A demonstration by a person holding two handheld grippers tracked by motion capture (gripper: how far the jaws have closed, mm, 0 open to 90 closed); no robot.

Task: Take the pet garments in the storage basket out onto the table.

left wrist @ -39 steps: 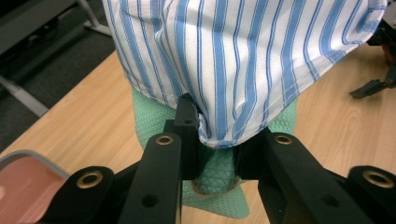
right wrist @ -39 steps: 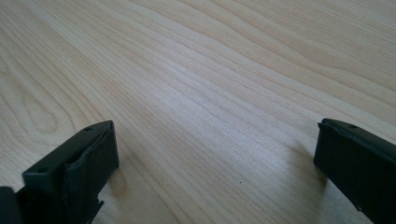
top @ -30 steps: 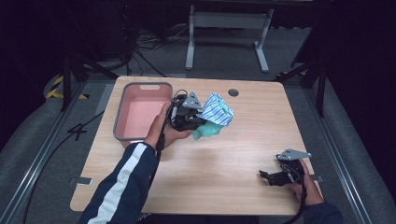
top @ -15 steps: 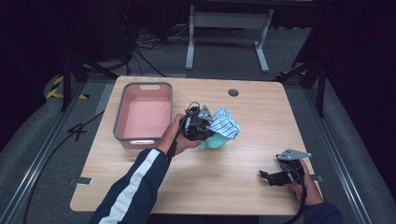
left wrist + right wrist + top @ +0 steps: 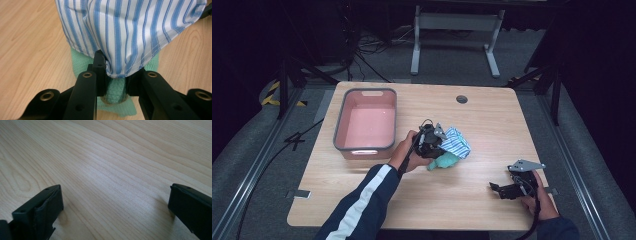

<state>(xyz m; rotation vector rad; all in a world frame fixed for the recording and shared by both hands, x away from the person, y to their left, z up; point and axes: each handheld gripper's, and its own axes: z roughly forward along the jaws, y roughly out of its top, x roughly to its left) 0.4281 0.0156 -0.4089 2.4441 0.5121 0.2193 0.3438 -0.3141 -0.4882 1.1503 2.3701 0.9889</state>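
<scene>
My left gripper point(image 5: 438, 146) is shut on a bundle of cloth near the table's middle: a blue-and-white striped cloth point(image 5: 456, 142) on top and a green knitted cloth point(image 5: 444, 161) under it. In the left gripper view the striped cloth point(image 5: 130, 32) hangs over the jaws and the green cloth point(image 5: 115, 90) is pinched between them, with my left gripper point(image 5: 115, 75) closed tight. My right gripper point(image 5: 498, 189) rests low at the table's front right, open with nothing between its fingers. In the right gripper view the gripper point(image 5: 115, 202) stands wide apart over bare wood.
A pink tub with a grey rim point(image 5: 341, 120) stands at the table's left, just behind my left hand. A round cable hole point(image 5: 462, 99) sits at the back of the table point(image 5: 492, 125). Dark floor and a metal stand lie beyond the far edge.
My left gripper has carried the cloth bundle toward the front and slightly right, away from the tub. The right gripper has stayed put.
</scene>
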